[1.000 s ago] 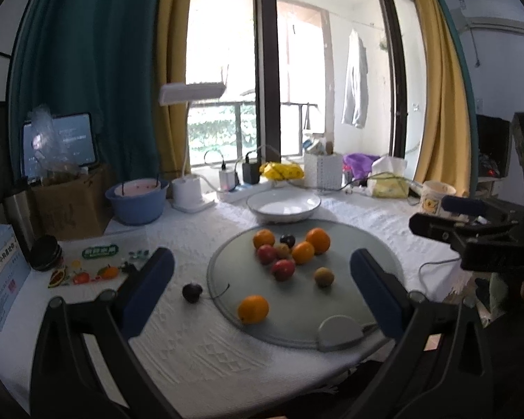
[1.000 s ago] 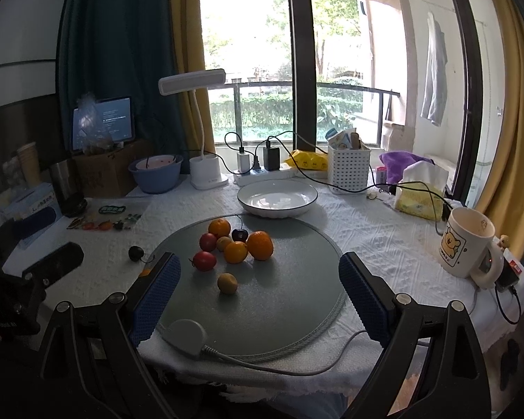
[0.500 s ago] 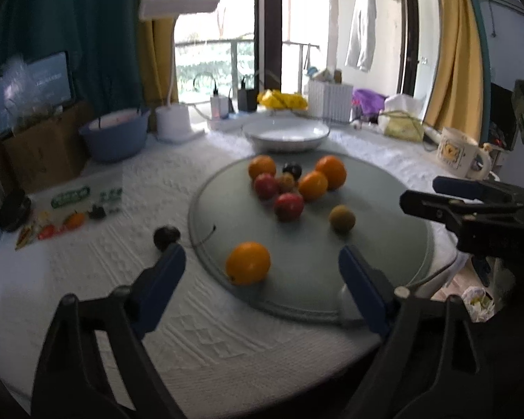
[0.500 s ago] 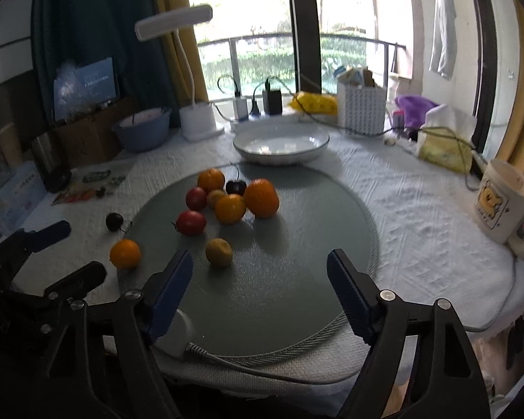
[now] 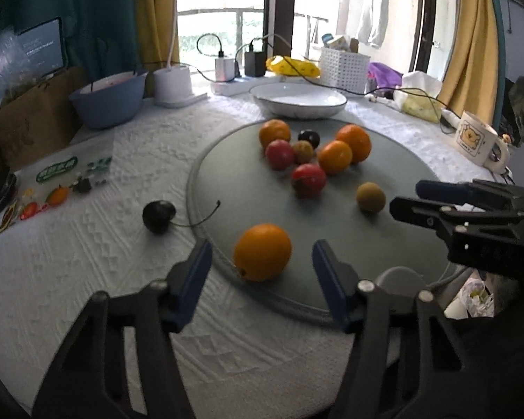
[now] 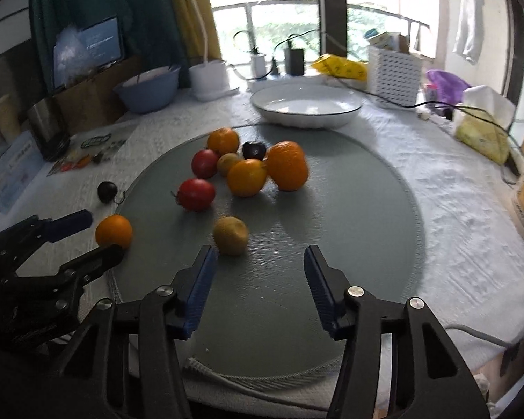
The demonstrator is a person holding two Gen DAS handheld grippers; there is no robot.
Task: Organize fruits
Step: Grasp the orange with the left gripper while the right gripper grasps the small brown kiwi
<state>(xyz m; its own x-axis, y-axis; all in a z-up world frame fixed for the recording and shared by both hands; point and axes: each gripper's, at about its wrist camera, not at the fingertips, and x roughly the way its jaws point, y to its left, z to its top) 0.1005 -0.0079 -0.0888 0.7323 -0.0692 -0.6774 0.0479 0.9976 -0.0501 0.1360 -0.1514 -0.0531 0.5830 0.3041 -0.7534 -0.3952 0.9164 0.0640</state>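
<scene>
Both grippers' jaws have just been closing yet stand apart, the left gripper (image 5: 262, 262) framing a lone orange (image 5: 262, 252) at the grey mat's (image 5: 248, 181) edge, the right gripper (image 6: 256, 262) gripping nothing, its far fingertip hidden in the left view.

Round grey mat (image 6: 332, 230) on a white tablecloth (image 6: 454, 216). On the mat, far left: a cluster of three oranges (image 6: 285, 166), two red fruits (image 6: 196, 194), a dark cherry (image 6: 253, 149) and a small yellowish fruit. Nearer, alone: a yellow-brown fruit (image 6: 231, 231), just beyond the right gripper (image 6: 256, 272), jaws just closing, nothing between them. Left edge: a lone orange (image 6: 114, 231) between the left gripper (image 6: 94, 235) fingers. Far: white dish (image 6: 305, 106), blue bowl (image 6: 148, 87), white basket (image 6: 394, 70).
</scene>
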